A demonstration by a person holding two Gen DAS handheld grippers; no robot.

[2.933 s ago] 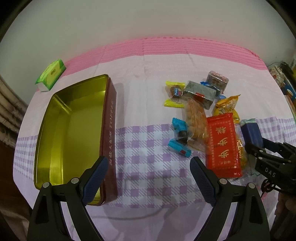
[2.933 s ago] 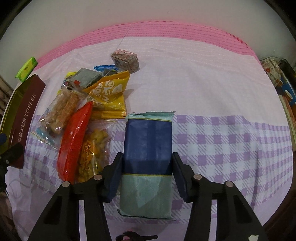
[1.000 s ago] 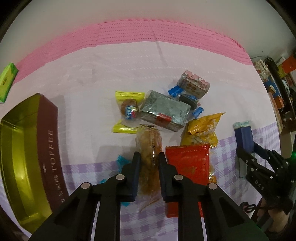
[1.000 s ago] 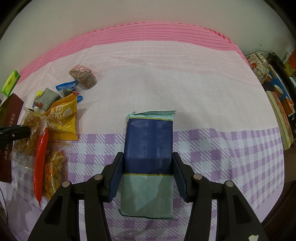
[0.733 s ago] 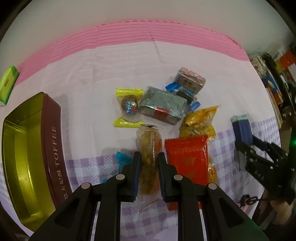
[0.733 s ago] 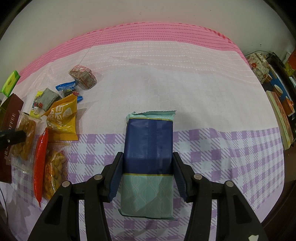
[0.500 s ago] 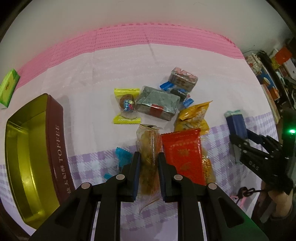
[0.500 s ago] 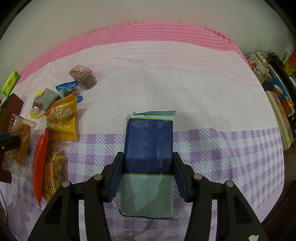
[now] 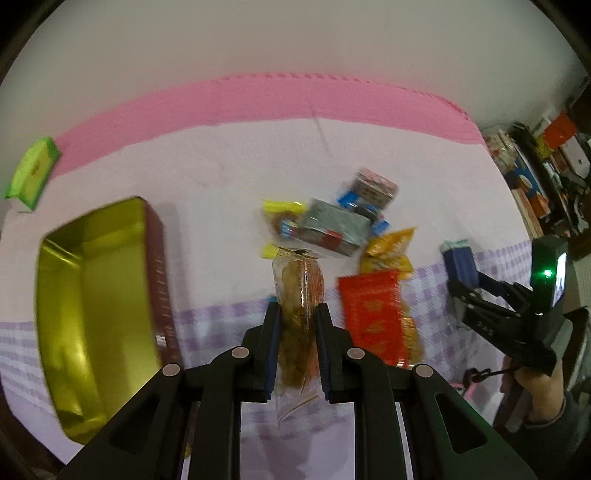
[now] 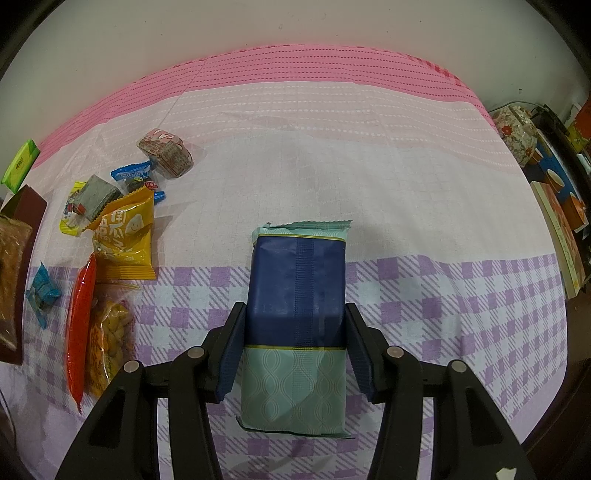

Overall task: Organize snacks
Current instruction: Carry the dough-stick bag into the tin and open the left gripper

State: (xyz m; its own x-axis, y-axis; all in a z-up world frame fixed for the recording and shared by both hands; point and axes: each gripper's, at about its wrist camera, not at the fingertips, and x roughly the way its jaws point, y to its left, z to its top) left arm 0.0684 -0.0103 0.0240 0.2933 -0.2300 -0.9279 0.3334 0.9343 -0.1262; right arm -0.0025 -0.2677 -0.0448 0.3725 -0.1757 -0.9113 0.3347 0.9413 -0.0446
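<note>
Pink-and-purple checked tablecloth [image 10: 406, 184] (white wall [image 10: 295, 22] behind)

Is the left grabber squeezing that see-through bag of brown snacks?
Touching. In the left wrist view, both fingers of the left gripper press against the sides of the clear snack bag, with no gap.

- Right hand-held gripper [image 10: 294, 343] was clamped on a blue-and-teal snack pack [image 10: 296, 299], one finger on each long side.
- Pack lay lengthwise away from the camera over the pink-and-purple checked cloth [image 10: 424, 229] on the worktop.
- Loose snacks sat well apart at left: yellow pouch [image 10: 125, 236], red pouch [image 10: 78, 325] beside a clear bag of yellow pieces [image 10: 107, 332], small blue candy [image 10: 43, 291], grey pack [image 10: 96, 195], blue wrapper [image 10: 135, 177], round pink-wrapped item [image 10: 165, 153].
- Green box [image 10: 20, 164] sat at the far left edge.
</note>
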